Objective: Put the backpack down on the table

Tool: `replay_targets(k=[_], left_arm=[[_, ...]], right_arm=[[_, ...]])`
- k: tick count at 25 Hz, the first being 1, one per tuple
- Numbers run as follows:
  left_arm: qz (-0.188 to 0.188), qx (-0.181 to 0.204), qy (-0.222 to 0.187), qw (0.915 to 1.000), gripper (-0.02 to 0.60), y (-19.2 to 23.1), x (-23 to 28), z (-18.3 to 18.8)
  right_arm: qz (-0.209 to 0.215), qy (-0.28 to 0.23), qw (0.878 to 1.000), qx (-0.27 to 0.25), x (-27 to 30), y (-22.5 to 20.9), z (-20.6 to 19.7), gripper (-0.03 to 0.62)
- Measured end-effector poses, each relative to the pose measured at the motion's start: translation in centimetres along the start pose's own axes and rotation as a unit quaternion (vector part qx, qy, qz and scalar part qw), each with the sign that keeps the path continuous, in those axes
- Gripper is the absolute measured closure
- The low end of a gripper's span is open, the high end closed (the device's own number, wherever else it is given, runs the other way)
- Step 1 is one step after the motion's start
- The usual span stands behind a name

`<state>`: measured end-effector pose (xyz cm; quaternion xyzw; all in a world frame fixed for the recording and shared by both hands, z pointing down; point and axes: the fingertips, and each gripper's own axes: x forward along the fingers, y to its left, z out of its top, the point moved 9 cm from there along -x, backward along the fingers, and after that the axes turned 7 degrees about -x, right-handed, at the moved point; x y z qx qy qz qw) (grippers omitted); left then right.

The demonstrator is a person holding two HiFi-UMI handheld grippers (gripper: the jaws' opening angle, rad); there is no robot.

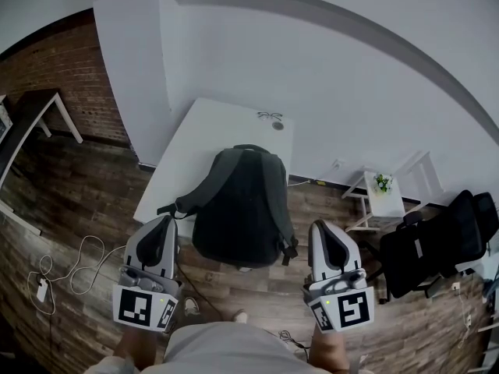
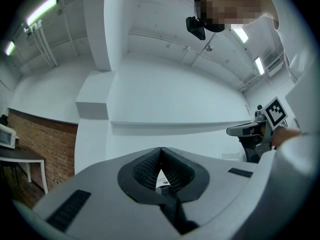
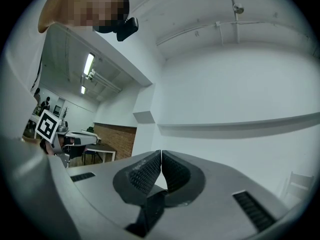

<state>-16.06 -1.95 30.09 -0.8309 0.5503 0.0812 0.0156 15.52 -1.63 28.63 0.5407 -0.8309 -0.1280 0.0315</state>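
A dark backpack (image 1: 238, 205) lies flat on the white table (image 1: 210, 127), its lower end hanging over the near edge and its straps facing up. My left gripper (image 1: 166, 220) is held at the backpack's left, shut with nothing between its jaws. At the backpack's right my right gripper (image 1: 321, 226) is also shut and empty. Neither touches the backpack. The left gripper view shows the closed pads (image 2: 161, 151) meeting before a white wall. The right gripper view shows the same, with its pads (image 3: 161, 154) pressed together.
Glasses (image 1: 270, 116) lie at the table's far end. A small white side table with a plant (image 1: 382, 189) and a black chair (image 1: 437, 240) stand at the right. Cables (image 1: 70, 263) trail over the wooden floor at the left. A dark desk (image 1: 23, 123) stands by the brick wall.
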Motion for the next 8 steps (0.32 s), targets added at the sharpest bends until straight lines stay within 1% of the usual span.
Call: replay_targets(k=[4, 8], left_arm=[[-0.007, 0.000, 0.003, 1.0000, 0.565, 0.04, 0.25, -0.07], [-0.006, -0.003, 0.003, 1.0000, 0.565, 0.67, 0.44, -0.25]], right_arm=[[-0.002, 0.009, 1.000, 0.002, 0.22, -0.05, -0.34, 0.553], [-0.006, 0.012, 1.000, 0.003, 0.73, 0.02, -0.62, 0.554]])
